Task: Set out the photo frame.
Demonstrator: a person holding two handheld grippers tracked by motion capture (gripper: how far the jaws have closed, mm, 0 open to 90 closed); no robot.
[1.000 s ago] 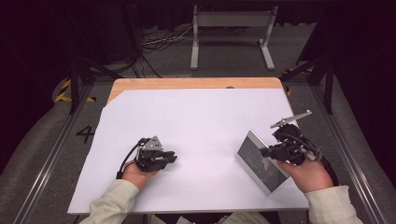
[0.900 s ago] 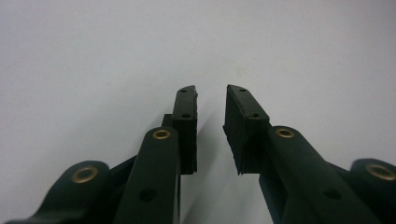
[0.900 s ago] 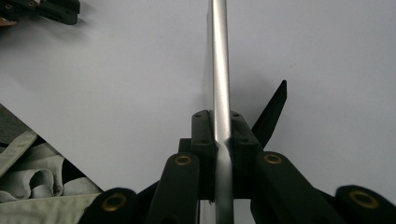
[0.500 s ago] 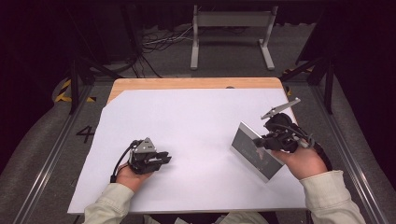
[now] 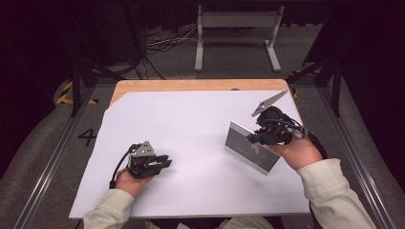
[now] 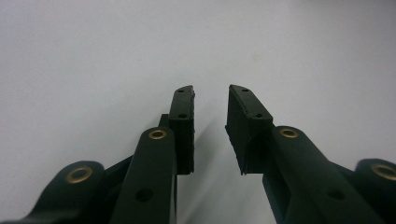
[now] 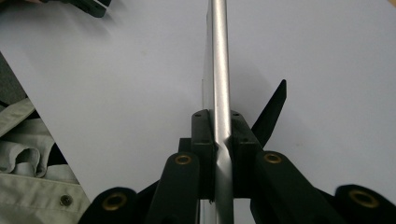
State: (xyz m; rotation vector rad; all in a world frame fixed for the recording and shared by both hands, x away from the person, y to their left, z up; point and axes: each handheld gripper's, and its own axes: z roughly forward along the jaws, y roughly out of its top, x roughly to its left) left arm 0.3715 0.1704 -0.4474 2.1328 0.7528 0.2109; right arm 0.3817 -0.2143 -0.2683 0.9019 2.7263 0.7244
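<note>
A picture frame with a silver rim and a dark face hangs tilted above the white sheet at the right. My right gripper is shut on its edge. In the right gripper view the silver rim runs straight up between the two pads, and the frame's black stand leg juts out to the right. My left gripper lies low over the sheet at the front left, held in a hand. Its jaws have just been opening, and in the left gripper view nothing is between them.
A white sheet covers most of the wooden table. Beyond the table stand a grey metal stand and cables on the floor. Metal rails run along both sides of the table. Pale sleeves come in from the bottom edge.
My right gripper has carried the frame leftward, farther from the person and a little higher. The left gripper has stayed about where it was.
</note>
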